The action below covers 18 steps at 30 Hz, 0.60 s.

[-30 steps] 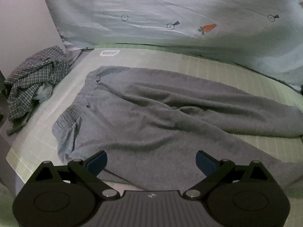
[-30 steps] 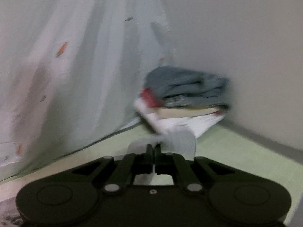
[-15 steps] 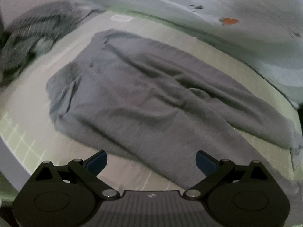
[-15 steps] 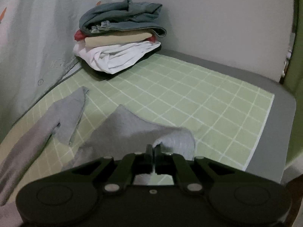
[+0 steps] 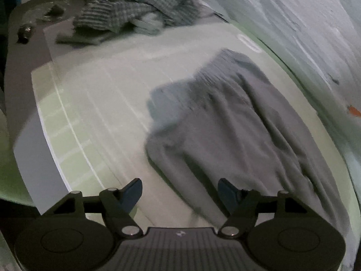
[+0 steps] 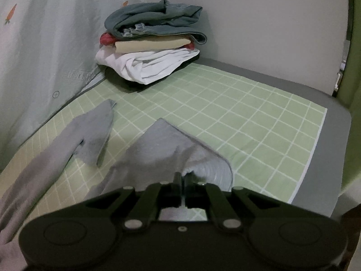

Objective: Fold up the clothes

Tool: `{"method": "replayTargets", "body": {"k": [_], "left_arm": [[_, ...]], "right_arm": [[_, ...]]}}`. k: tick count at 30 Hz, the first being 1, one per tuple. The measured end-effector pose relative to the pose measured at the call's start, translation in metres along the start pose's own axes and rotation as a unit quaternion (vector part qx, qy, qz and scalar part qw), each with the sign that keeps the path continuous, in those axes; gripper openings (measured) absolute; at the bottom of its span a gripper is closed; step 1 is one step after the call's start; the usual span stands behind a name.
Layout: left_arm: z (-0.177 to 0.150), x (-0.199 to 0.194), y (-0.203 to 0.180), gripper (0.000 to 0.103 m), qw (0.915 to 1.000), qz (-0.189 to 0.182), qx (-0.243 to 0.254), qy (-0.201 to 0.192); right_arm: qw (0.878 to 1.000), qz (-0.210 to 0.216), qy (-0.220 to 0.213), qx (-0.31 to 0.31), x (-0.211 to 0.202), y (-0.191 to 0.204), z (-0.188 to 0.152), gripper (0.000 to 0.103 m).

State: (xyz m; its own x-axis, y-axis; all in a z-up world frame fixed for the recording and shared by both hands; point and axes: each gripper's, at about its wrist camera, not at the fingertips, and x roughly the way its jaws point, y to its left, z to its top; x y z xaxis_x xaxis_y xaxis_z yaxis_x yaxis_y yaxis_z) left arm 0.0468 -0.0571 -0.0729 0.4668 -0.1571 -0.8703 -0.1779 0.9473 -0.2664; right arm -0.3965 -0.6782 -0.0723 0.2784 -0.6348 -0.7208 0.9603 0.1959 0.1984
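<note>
Grey sweatpants (image 5: pixel 237 131) lie spread on a green checked mat (image 5: pixel 94 103); the waistband is at the far end in the left wrist view. My left gripper (image 5: pixel 180 192) is open and empty, hovering above the near edge of the pants. In the right wrist view the two leg ends (image 6: pixel 158 144) lie on the mat (image 6: pixel 248 122). My right gripper (image 6: pixel 183 180) is shut on the cuff of the nearer leg (image 6: pixel 209 164) and lifts it slightly. The other leg (image 6: pixel 90 133) lies flat to the left.
A crumpled checked shirt (image 5: pixel 140 6) lies at the mat's far left corner. A stack of folded clothes (image 6: pixel 153 40) sits in the far corner by the wall. A pale carrot-print sheet (image 6: pixel 45 45) hangs along one side. The mat's grey edge (image 6: pixel 325 158) runs right.
The left gripper has swung left and closer, now over the waistband side of the pants. The right gripper stays shut on the cuff and has lowered it towards the mat.
</note>
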Motion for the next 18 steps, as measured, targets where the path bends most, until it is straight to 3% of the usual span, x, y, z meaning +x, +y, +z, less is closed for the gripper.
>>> {"method": "replayTargets", "body": {"k": [5, 10, 12, 14, 18], "left_arm": [[0.034, 0.024, 0.011, 0.074, 0.9997, 0.019, -0.013, -0.011], [0.061, 0.058, 0.013, 0.074, 0.9998, 0.013, -0.011, 0.011], [0.067, 0.069, 0.011, 0.057, 0.9998, 0.007, -0.007, 0.016], [0.072, 0.077, 0.008, 0.016, 0.9998, -0.005, -0.008, 0.020], [0.092, 0.073, -0.003, 0.006, 0.9998, -0.019, -0.001, -0.011]], "right_arm": [[0.999, -0.003, -0.024, 0.025, -0.009, 0.008, 0.005, 0.002], [0.997, -0.006, -0.050, 0.051, -0.020, 0.017, 0.016, 0.002], [0.996, -0.007, -0.058, 0.063, -0.023, 0.020, 0.021, 0.002], [0.995, -0.007, -0.066, 0.069, -0.025, 0.025, 0.026, 0.002], [0.993, -0.006, -0.089, 0.078, -0.025, 0.038, 0.042, 0.002]]}}
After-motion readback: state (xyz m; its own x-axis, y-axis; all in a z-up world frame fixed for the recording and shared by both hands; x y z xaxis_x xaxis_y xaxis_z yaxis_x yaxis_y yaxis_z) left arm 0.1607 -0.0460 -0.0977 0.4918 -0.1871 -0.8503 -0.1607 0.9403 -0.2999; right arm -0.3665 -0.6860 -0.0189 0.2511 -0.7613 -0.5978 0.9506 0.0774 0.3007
